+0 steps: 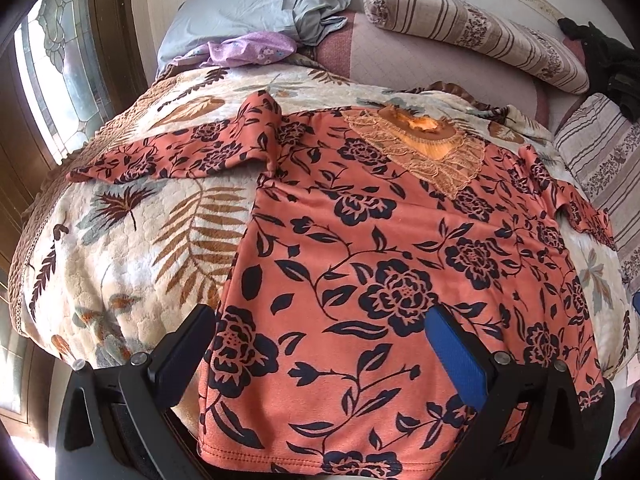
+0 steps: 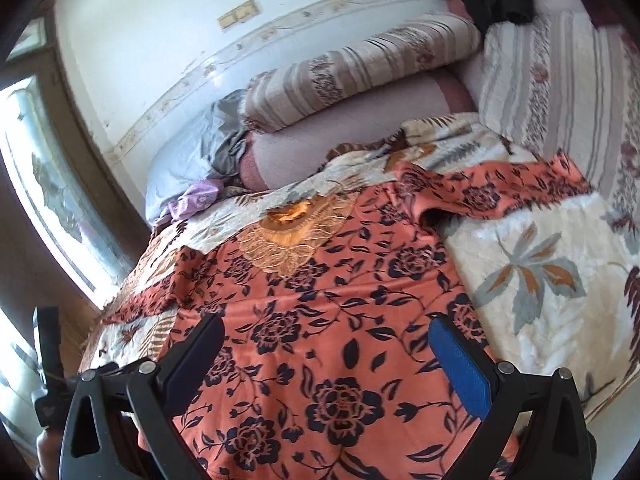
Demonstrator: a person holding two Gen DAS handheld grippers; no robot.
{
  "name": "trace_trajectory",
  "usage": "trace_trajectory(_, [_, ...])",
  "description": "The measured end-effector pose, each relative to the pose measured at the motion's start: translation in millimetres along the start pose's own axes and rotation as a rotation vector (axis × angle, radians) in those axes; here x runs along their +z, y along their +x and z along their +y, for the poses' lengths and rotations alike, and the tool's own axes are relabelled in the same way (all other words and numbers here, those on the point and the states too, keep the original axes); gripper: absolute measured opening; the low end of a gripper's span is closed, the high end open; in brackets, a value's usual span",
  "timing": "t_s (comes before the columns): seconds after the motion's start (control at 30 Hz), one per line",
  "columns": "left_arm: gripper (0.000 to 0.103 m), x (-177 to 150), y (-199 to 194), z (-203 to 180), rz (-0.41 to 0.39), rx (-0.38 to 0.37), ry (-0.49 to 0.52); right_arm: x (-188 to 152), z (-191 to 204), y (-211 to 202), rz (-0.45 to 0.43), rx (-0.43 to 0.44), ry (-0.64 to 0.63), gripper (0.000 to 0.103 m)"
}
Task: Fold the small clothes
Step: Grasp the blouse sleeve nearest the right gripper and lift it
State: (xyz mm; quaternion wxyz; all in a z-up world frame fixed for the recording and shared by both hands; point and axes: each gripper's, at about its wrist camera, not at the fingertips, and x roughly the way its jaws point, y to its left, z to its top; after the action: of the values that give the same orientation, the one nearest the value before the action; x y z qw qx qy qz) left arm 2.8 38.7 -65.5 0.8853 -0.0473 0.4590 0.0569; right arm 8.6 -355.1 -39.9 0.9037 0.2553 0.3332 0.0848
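An orange top with a dark flower print (image 1: 384,264) lies spread flat on a leaf-patterned blanket (image 1: 132,248), both sleeves out to the sides and its lace collar (image 1: 432,144) at the far end. My left gripper (image 1: 320,344) hovers open over the hem's left part, with nothing between its fingers. The same top (image 2: 320,320) fills the right wrist view, its right sleeve (image 2: 492,192) stretched toward the striped cushion. Over the lower right part of the top, my right gripper (image 2: 324,356) stands open and empty. The left gripper's body (image 2: 48,368) shows at the far left edge.
Striped bolsters (image 1: 472,28) and a grey pillow (image 1: 248,8) with a purple cloth (image 1: 252,50) lie at the head of the bed. A dark garment (image 1: 608,64) sits at the far right. A glass door (image 1: 60,72) stands to the left. The blanket's right part (image 2: 540,280) is bare.
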Motion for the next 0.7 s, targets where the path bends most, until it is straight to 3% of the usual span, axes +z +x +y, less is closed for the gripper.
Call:
trace_trajectory(0.13, [0.103, -2.0, 15.7, 6.4, 0.035, 0.03, -0.003, 39.1, -81.9, 9.6, -0.03, 0.004, 0.182, 0.099])
trace_trajectory(0.2, [0.103, -2.2, 22.9, 6.3, 0.055, 0.044, 0.003, 63.5, -130.0, 20.0, -0.051, 0.023, 0.311, 0.092])
trace_trajectory(0.33, [0.103, -0.9, 33.0, 3.8, 0.074, 0.065, 0.015, 105.0, -223.4, 51.9, -0.07, -0.022, 0.575, 0.048])
trace_trajectory(0.5, [0.103, 7.5, 40.5, 4.3, 0.07, 0.087, 0.024, 139.2, -303.9, 91.4, -0.084, -0.057, 0.804, 0.048])
trace_trajectory(0.7, [0.103, 18.4, 56.1, 14.9, 0.084, 0.115, -0.006, 151.4, -342.1, 118.4, -0.09, -0.12, 0.984, 0.048])
